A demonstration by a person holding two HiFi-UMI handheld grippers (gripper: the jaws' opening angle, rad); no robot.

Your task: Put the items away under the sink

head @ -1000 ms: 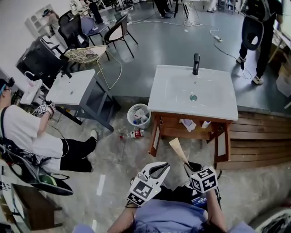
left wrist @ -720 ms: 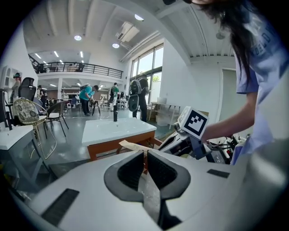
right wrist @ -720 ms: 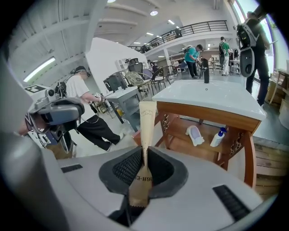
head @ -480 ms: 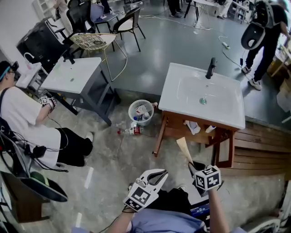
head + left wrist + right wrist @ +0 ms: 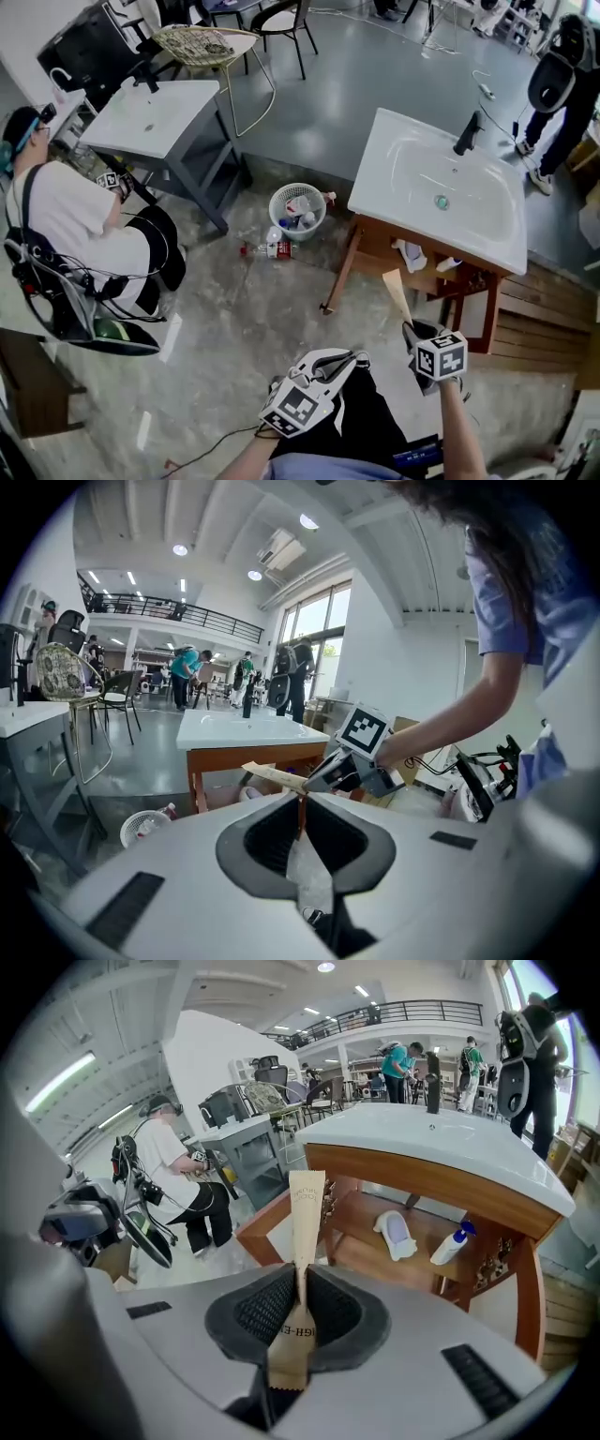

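Short of the sink (image 5: 441, 202), the right gripper (image 5: 412, 330) is pinching a tan paper packet (image 5: 394, 289) upright, seemingly mid-delivery. The left gripper (image 5: 347, 359) is hanging pressed together, empty. Next, the packet is needing a low reach onto the shelf (image 5: 361, 1241) beneath the sink.

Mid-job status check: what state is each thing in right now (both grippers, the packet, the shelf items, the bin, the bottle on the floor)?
right gripper: shut on the paper packet
paper packet: upright in the jaws, not yet on the shelf
left gripper: shut, empty
white bottle: lying on the shelf
waste basket: upright, holding trash
floor bottle: on its side
sink basin: empty
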